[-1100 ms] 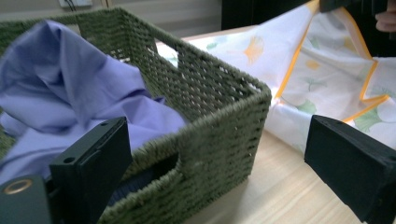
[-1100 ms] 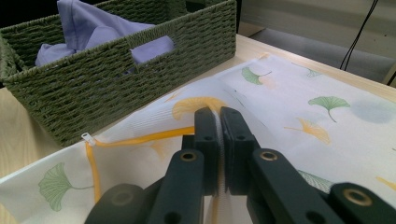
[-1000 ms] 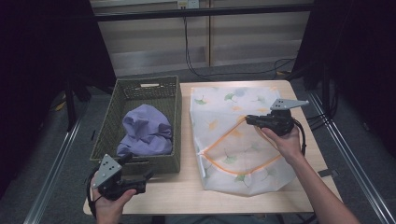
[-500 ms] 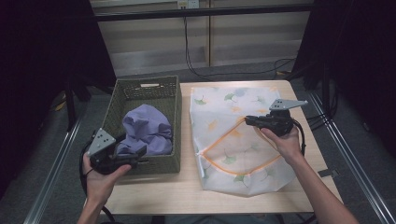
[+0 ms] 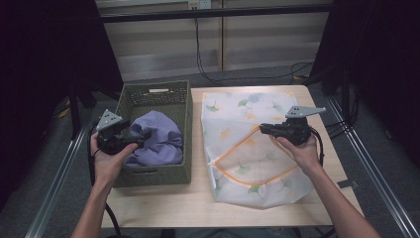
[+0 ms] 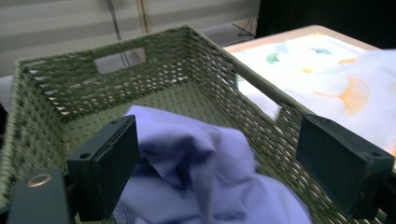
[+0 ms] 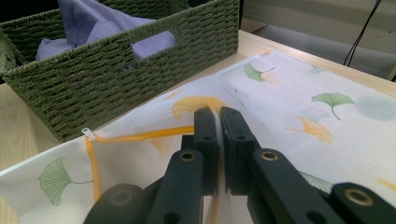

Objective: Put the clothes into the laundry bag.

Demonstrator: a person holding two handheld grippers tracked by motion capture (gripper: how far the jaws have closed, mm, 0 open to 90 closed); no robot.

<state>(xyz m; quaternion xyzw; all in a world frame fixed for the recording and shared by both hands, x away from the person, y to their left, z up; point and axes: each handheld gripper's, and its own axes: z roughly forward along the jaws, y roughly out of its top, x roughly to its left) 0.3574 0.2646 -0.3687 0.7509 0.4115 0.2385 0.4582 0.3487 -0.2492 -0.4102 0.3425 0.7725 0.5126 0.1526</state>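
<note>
A green woven basket (image 5: pixel 153 89) on the table's left half holds a crumpled purple cloth (image 5: pixel 158 136). My left gripper (image 5: pixel 141 135) hovers over the basket's left side, pointing at the cloth. In the left gripper view its jaws (image 6: pixel 219 140) stand wide and have just been closing a little; the purple cloth (image 6: pixel 201 158) lies low between them, untouched. A white mesh laundry bag (image 5: pixel 247 163) with a ginkgo-leaf print lies flat to the right. My right gripper (image 5: pixel 262 129) is shut on the bag's fabric by the orange zipper (image 7: pixel 140 135), pinching it (image 7: pixel 218 116).
The basket's wall (image 7: pixel 116 70) stands close to the bag's left edge. Bare wooden table (image 5: pixel 163 203) runs along the front. Cables hang behind the table, and metal rails flank both sides.
My left hand has moved from the table's front-left corner forward and up, over the basket's left rim toward the purple cloth. The right hand and the bag have not moved.
</note>
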